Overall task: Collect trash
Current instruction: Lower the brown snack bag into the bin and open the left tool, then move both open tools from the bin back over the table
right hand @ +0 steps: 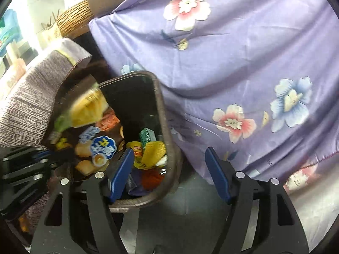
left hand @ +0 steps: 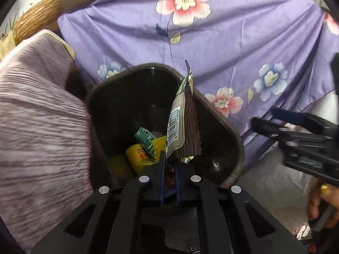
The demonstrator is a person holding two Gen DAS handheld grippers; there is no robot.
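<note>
A snack wrapper (left hand: 184, 124) is pictured pinched by its bottom edge in the left gripper (left hand: 169, 165), jaws all but closed on it, directly over the open mouth of a dark trash bin (left hand: 220, 114). The wrapper is judged v. light and thin: a crinkly foil-type pouch, floppy, prob. slick on the printed face, nothing fragile about it. A hold at the flat sealed edge, as seen here, is reckoned the safest spot, since the pouch body would fold or slide under the pads. It is shown standing upright above the jaws, brown w/ a ridged, serrated side seam, a white barcode panel and a greenish top corner; in the right wrist view the same pouch appears blurred, w/ yellow and blue graphics on the other face.

Already inside the bin are seen a small green box (left hand: 145, 139), a yellow packet (left hand: 135, 158) and yellow mesh netting (left hand: 159, 146). The right gripper (right hand: 170, 173) is shown w/ its blue pads spread wide and nothing between them, one finger over the bin's near rim, the other off to the side above the floor. A purple floral cloth (left hand: 233, 42) is draped just behind the bin; a striped mauve fabric (left hand: 38, 114) lies at its left.
</note>
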